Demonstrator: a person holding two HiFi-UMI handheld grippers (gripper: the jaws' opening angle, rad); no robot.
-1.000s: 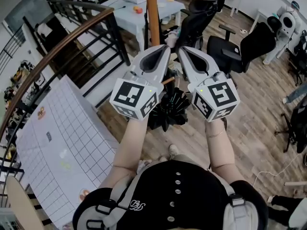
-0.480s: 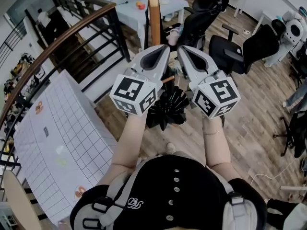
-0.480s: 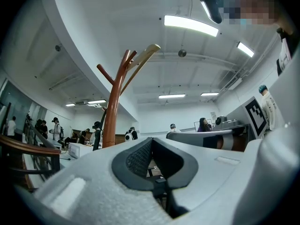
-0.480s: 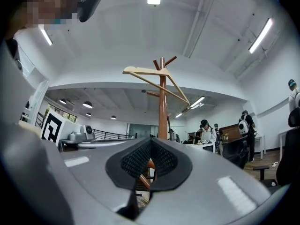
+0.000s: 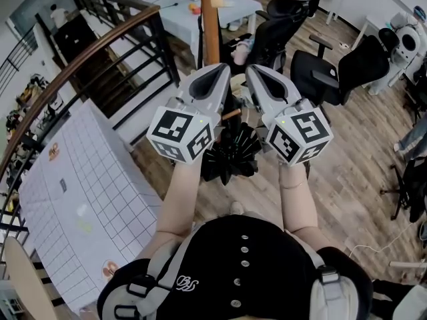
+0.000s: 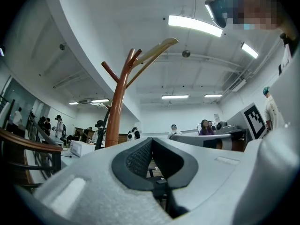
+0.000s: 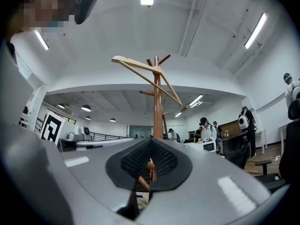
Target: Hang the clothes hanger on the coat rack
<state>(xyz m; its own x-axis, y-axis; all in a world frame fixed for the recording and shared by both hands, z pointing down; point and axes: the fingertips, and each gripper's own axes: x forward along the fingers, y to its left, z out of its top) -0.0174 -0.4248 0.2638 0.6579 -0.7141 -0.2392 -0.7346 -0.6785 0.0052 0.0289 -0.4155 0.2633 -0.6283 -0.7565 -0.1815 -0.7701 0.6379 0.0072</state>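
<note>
Left gripper [image 5: 223, 71] has its jaws pressed together on nothing, and it points a little upward just beside the brown pole of the coat rack [image 5: 211, 19]. High above, the pale wooden hanger [image 6: 157, 49] sits among the rack's top branches, well apart from both grippers. Right gripper [image 5: 251, 71], close beside the left one, likewise has its jaws closed and holds nothing.
</note>
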